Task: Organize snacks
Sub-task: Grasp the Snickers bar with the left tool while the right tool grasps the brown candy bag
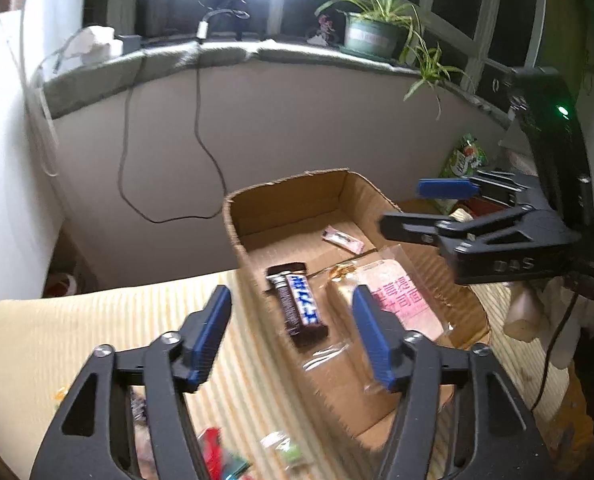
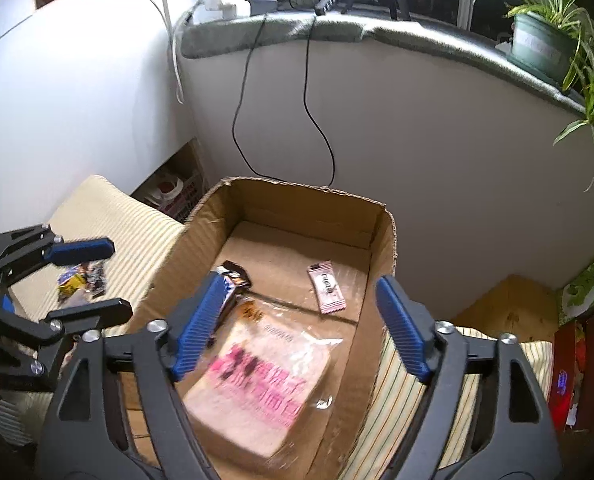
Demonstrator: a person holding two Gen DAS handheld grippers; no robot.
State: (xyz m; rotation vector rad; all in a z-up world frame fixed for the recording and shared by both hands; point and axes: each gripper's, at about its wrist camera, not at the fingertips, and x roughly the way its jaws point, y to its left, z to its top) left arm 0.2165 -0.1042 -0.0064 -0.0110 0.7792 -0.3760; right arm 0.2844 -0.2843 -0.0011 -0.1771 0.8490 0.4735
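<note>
An open cardboard box (image 1: 257, 196) (image 2: 297, 200) stands on a striped yellow cushion. Inside lie a dark chocolate bar (image 1: 299, 306) (image 2: 233, 274), a small pink sachet (image 1: 343, 239) (image 2: 326, 288) and a clear bag of bread with pink print (image 1: 397, 300) (image 2: 257, 384). My left gripper (image 1: 293, 334) (image 2: 89, 276) is open and empty, above the box's near left rim. My right gripper (image 2: 301, 328) (image 1: 417, 208) is open and empty, above the bread bag.
Loose snacks lie on the cushion (image 2: 97, 216) left of the box (image 2: 83, 278) and below my left gripper (image 1: 217, 452). Green and red snack boxes (image 2: 585, 292) stand at right. A windowsill with a potted plant (image 1: 373, 32) and hanging cables (image 2: 309, 92) is behind.
</note>
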